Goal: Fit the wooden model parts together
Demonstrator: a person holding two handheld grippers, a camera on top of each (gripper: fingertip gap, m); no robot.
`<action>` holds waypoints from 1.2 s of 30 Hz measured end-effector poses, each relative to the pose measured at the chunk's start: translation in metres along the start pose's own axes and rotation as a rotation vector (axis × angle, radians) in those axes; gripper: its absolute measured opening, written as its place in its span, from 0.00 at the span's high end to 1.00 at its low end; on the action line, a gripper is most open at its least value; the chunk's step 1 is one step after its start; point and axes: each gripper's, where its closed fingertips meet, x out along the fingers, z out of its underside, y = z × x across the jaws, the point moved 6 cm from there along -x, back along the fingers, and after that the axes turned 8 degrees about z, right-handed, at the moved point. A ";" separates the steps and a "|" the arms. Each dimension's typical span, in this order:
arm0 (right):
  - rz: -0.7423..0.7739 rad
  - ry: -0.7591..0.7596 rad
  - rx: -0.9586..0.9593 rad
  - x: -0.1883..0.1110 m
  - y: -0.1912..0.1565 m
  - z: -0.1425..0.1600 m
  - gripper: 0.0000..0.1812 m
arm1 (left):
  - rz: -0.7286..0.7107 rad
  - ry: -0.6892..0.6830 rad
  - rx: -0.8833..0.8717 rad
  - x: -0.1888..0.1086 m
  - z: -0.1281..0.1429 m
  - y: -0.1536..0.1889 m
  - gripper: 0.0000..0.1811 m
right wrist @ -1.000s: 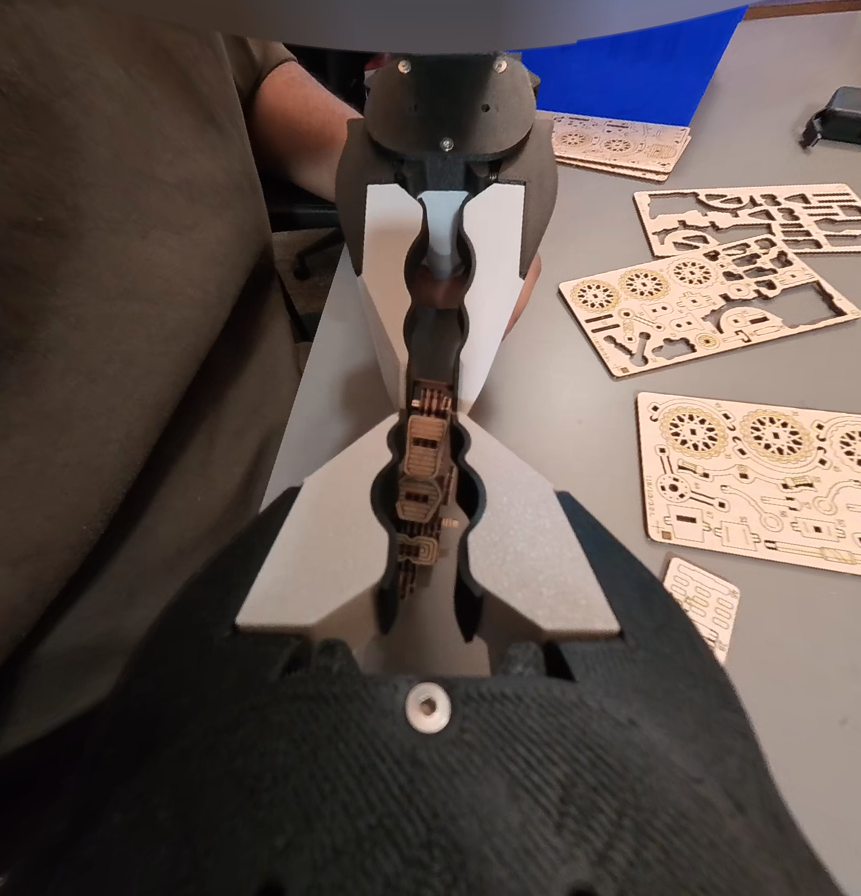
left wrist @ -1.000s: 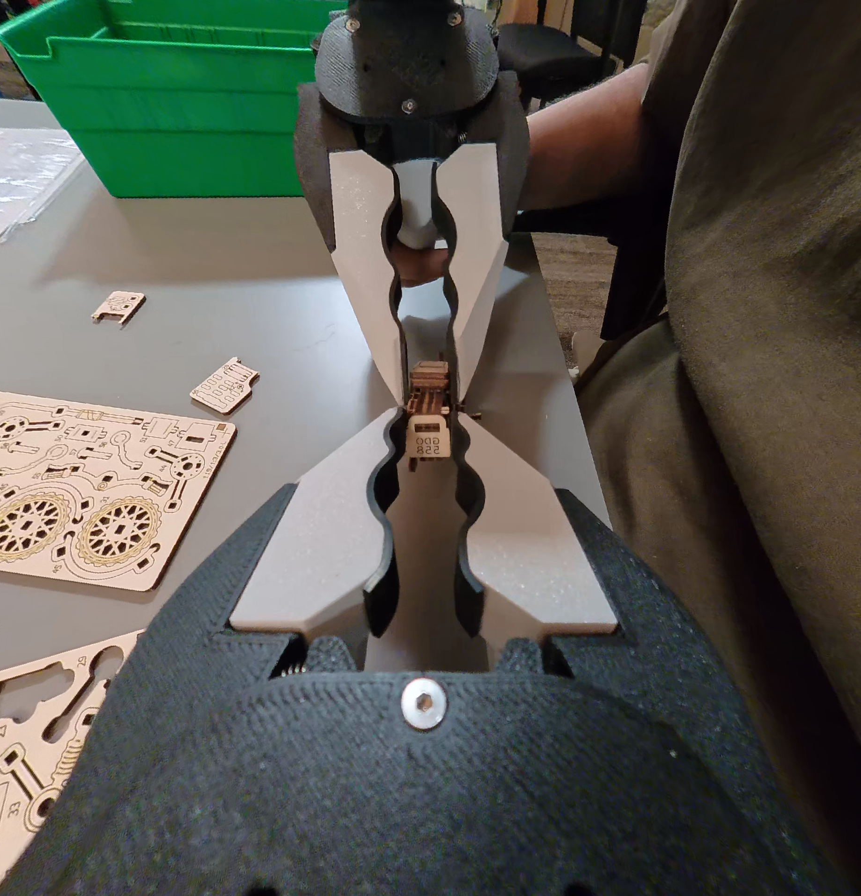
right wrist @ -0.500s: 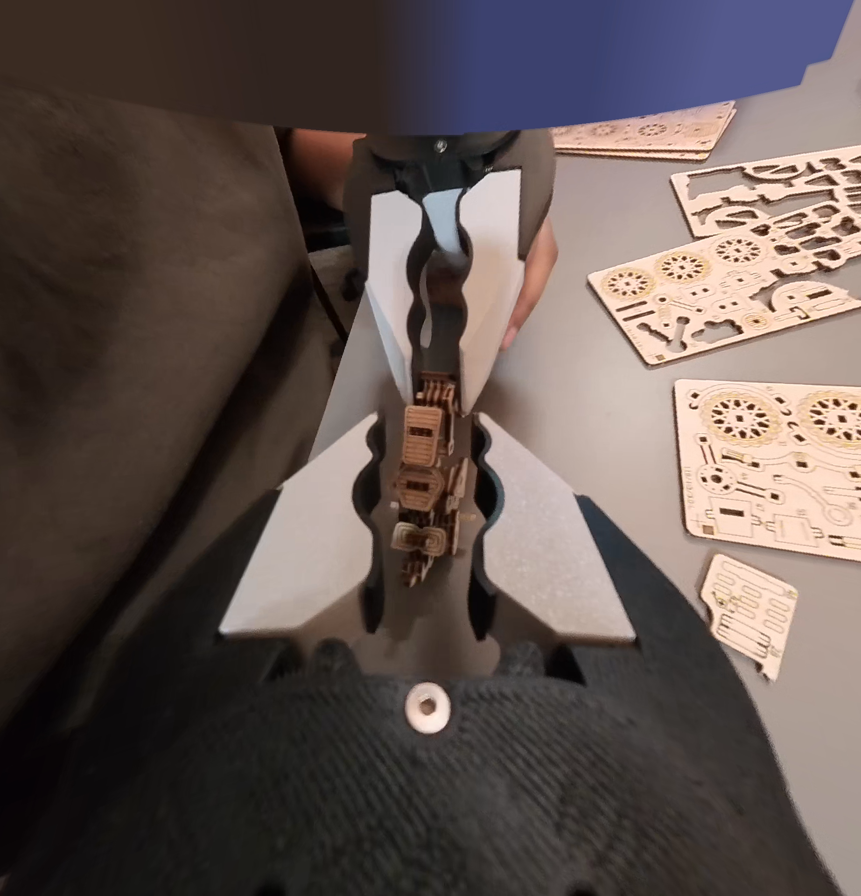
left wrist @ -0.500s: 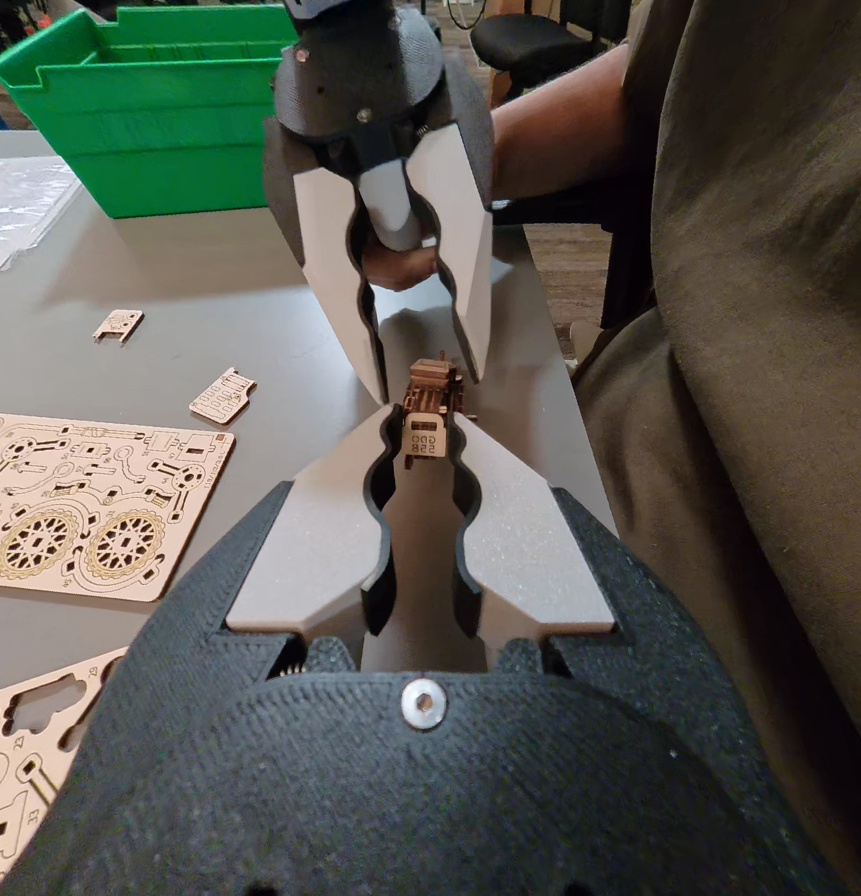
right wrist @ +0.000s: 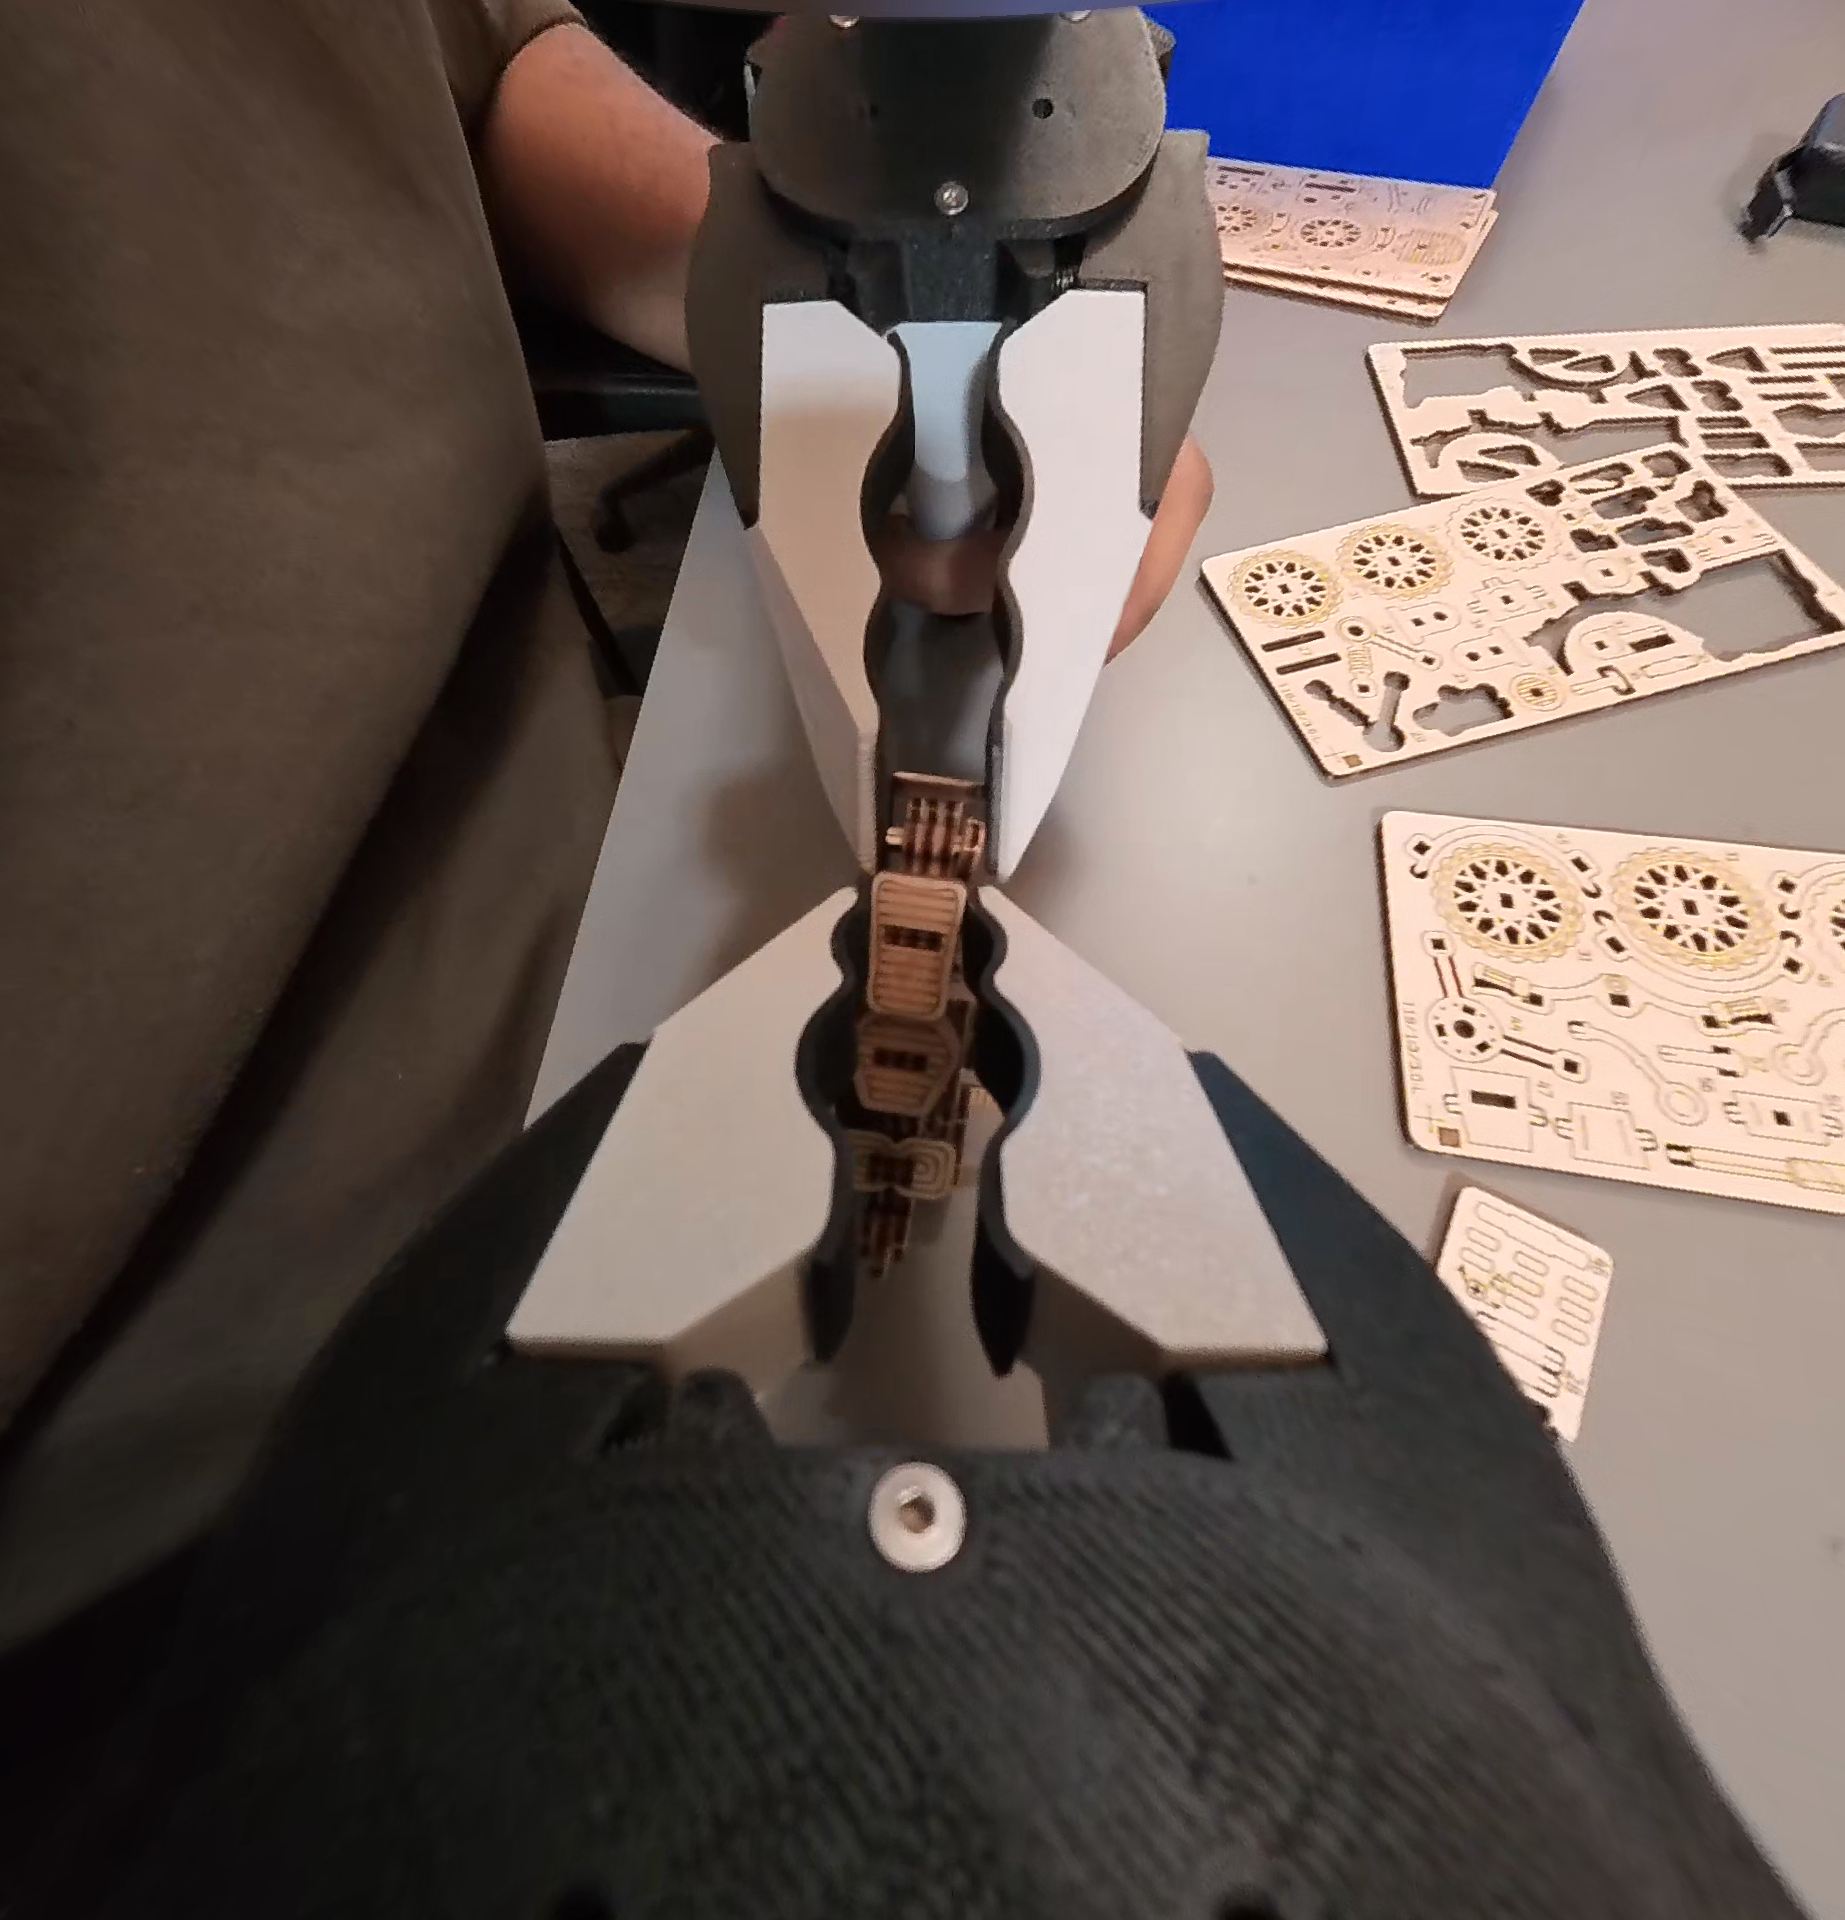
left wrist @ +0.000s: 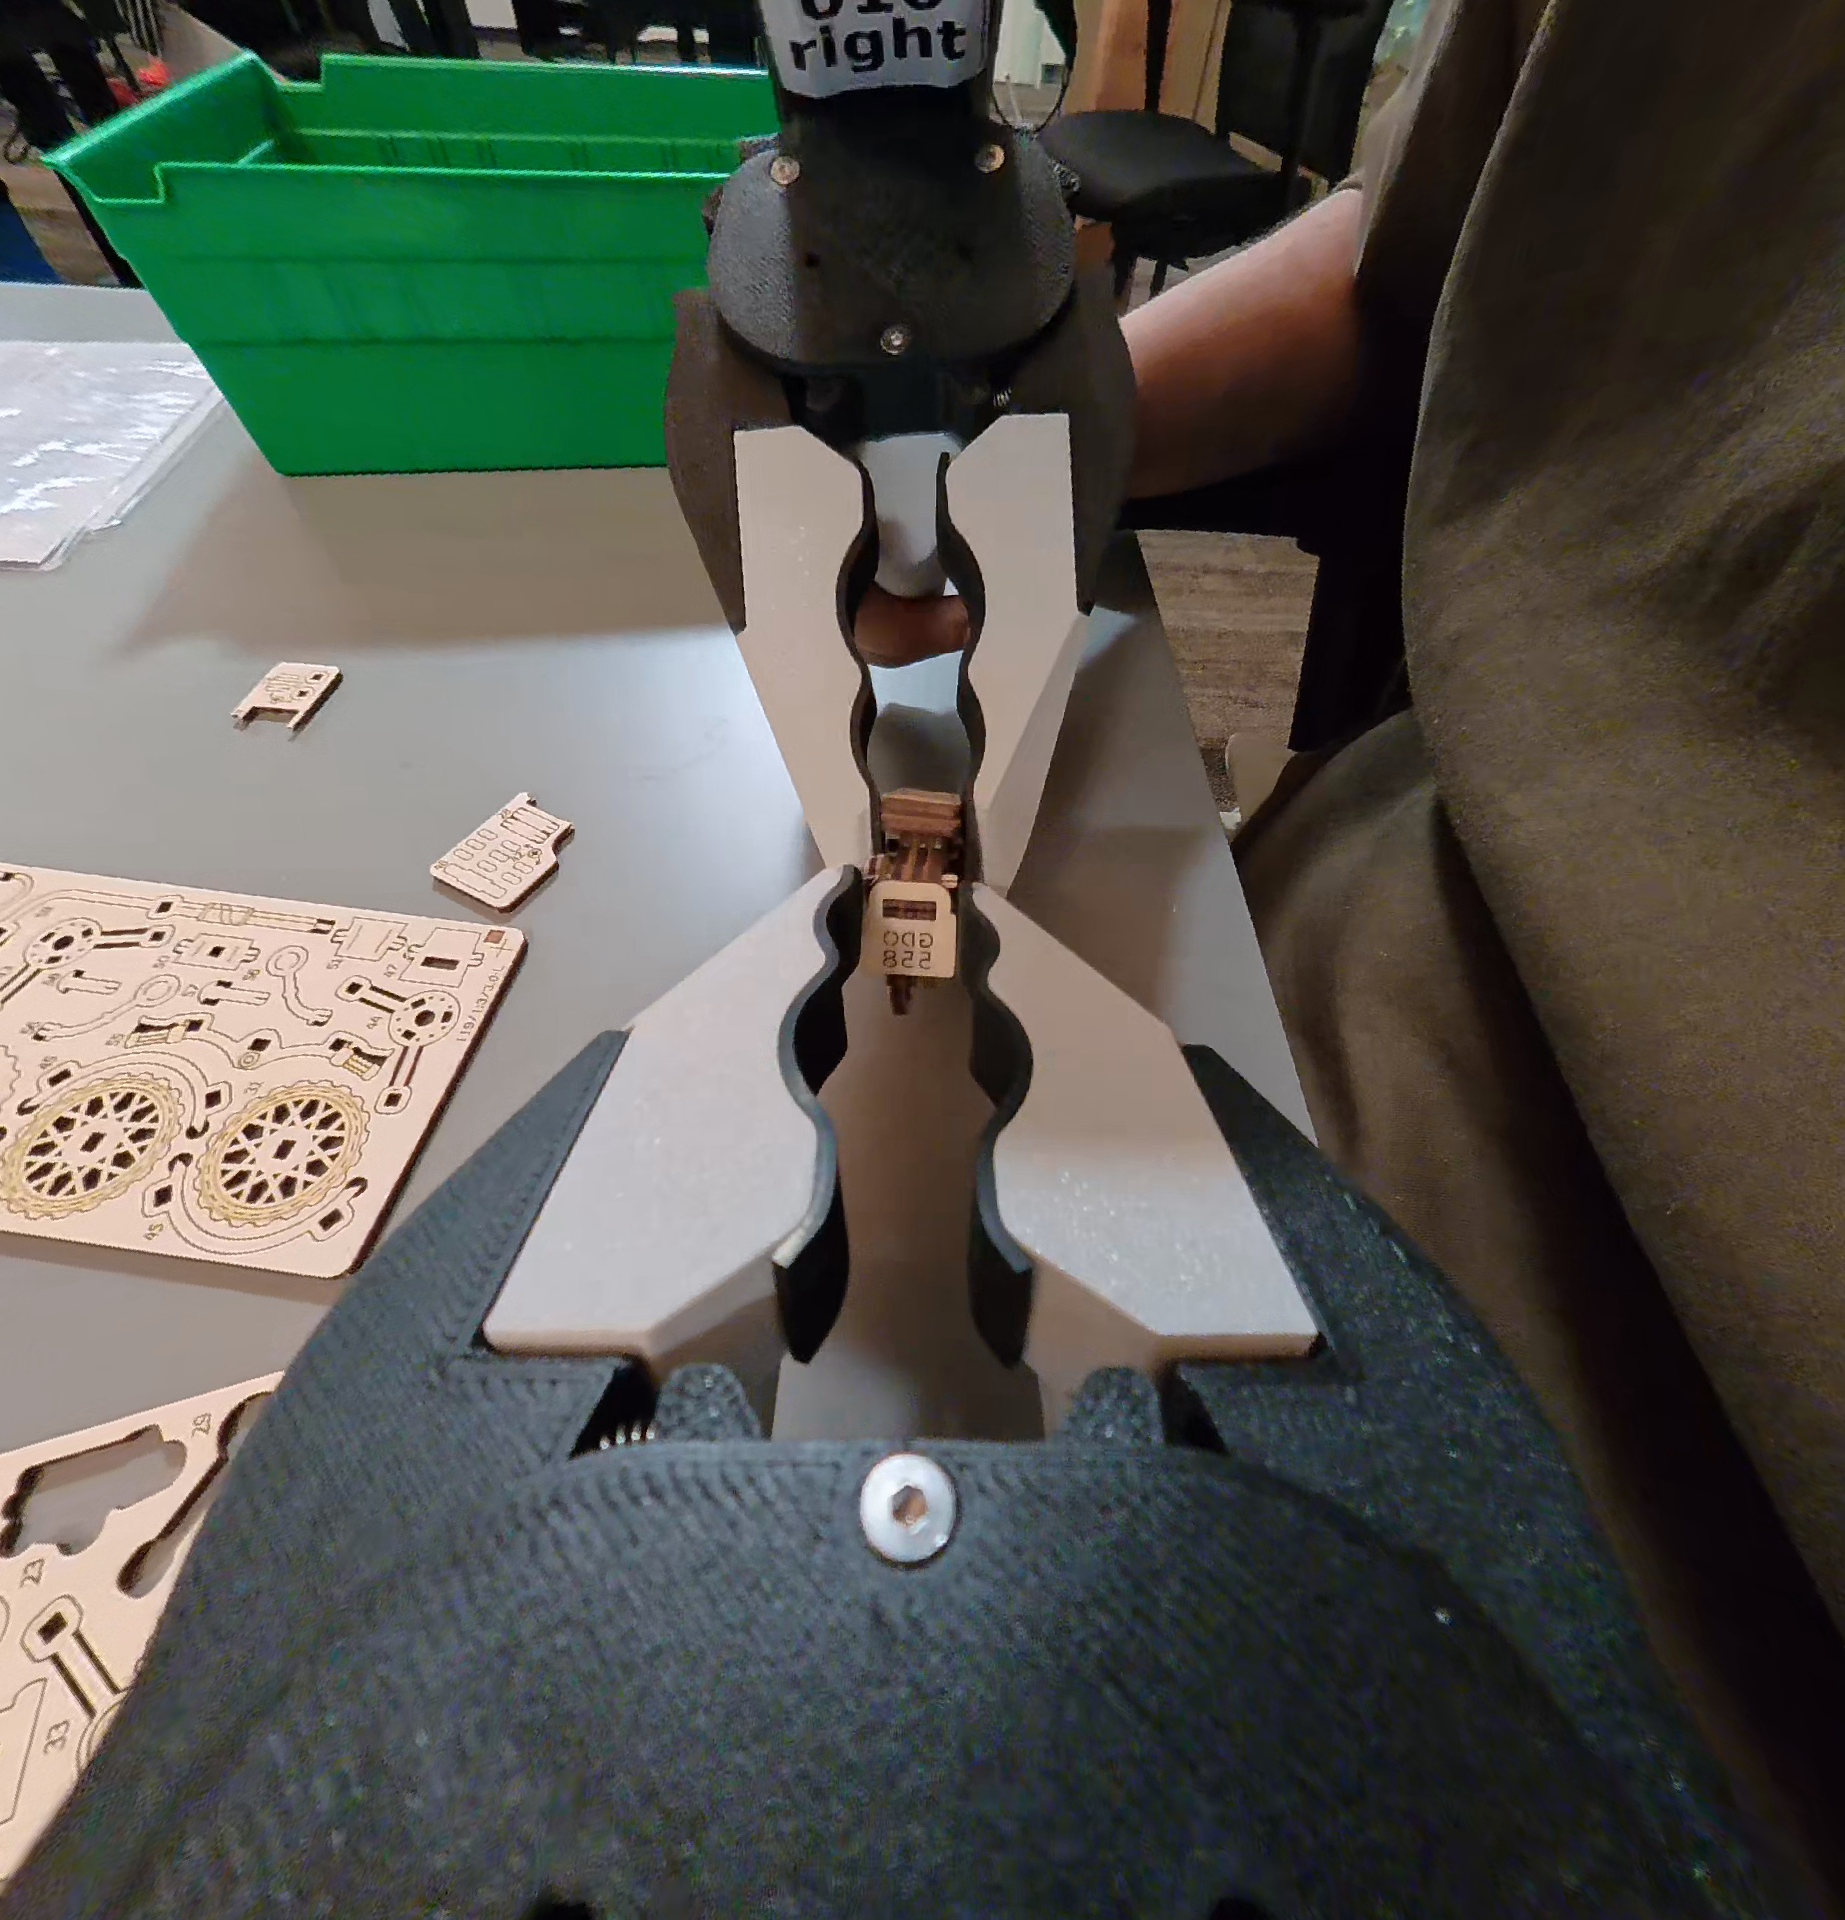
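Observation:
A small, partly built wooden model [left wrist: 913, 930] hangs in the air between my two grippers, above the grey table's near edge [left wrist: 1157, 790]. My left gripper [left wrist: 910, 906] is shut on the end with a small engraved plate. In the left wrist view my right gripper [left wrist: 920, 836] faces it tip to tip and is shut on the model's other end. In the right wrist view the model [right wrist: 907, 997] lies lengthwise between the fingers of my right gripper [right wrist: 918, 909]. There my left gripper [right wrist: 933, 836] pinches the far end.
A green bin [left wrist: 409, 291] stands at the back of the table. Laser-cut wooden sheets [left wrist: 222, 1060] [right wrist: 1645, 997] [right wrist: 1520, 613], small loose pieces [left wrist: 502, 857] [left wrist: 286, 694] [right wrist: 1520, 1299] and a clear plastic sheet [left wrist: 56, 447] lie on it. The person's olive shirt [left wrist: 1624, 935] is close beside the grippers. The tips of both grippers are at nearly the same place.
Half a second ago my right gripper was open and drawn back from the model, which my left gripper held alone. It has come back and shut on the model again.

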 end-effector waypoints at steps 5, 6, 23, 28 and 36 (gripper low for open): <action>0.015 -0.001 -0.010 -0.001 0.000 -0.001 0.93 | 0.033 0.039 -0.037 -0.004 -0.002 -0.001 0.91; 0.013 0.000 -0.007 -0.001 0.000 -0.001 0.93 | 0.044 0.047 -0.050 -0.004 -0.002 -0.001 0.92; 0.004 0.002 0.003 -0.001 -0.001 0.000 0.93 | 0.055 0.045 -0.058 -0.004 -0.002 -0.001 0.92; -0.008 0.008 -0.008 -0.001 -0.003 -0.002 0.93 | 0.065 0.040 -0.018 -0.005 -0.003 0.002 0.92; -0.167 0.053 0.123 -0.011 0.000 0.003 0.78 | 0.071 -0.018 0.146 -0.001 -0.003 0.015 0.91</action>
